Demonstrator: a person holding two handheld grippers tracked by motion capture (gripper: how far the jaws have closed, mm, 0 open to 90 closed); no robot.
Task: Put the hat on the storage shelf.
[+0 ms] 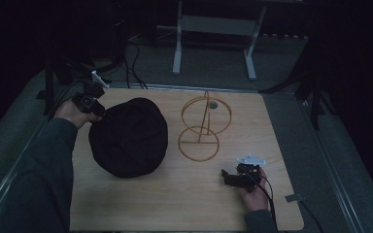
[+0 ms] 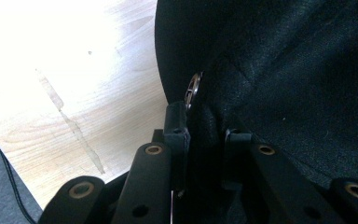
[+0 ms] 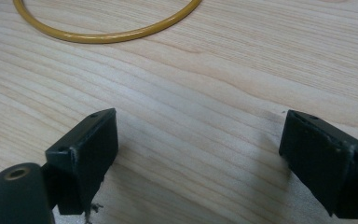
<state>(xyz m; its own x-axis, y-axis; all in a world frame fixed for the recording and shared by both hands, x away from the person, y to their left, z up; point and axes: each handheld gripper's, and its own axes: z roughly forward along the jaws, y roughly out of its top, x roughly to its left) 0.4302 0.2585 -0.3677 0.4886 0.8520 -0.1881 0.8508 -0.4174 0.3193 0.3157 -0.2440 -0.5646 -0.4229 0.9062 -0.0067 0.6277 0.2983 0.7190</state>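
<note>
So the left gripper [image 1: 98, 110] is over by the tabletop's left edge, toward the far corner, and it's got the black hat [image 1: 128, 137] pinched by its rim: in the left gripper view the jaws sit close together with a fold of the dark fabric [image 2: 205, 135] squeezed between the pads, and there's a little shiny metal eyelet [image 2: 194, 88] peeking out just above them. The hat itself is a big rounded lump on the left half of the wooden tabletop [image 1: 175, 204], crown up as far as I can tell, with its far-left edge at the gripper. Just to the right of it, near the middle of the tabletop and closer to the far edge, stands a yellow wire stand [image 1: 203, 127]: one ring flat on the wood, another ring upright on a thin post. It's near the hat, but I can't tell if they touch. The right gripper [image 1: 229, 175] is down by the near right corner, well apart from the hat, jaws spread wide with nothing in them. The right gripper view looks down on bare wood grain between the two black pads [image 3: 91, 154], with the arc of the stand's flat ring [image 3: 107, 36] farther off.
</note>
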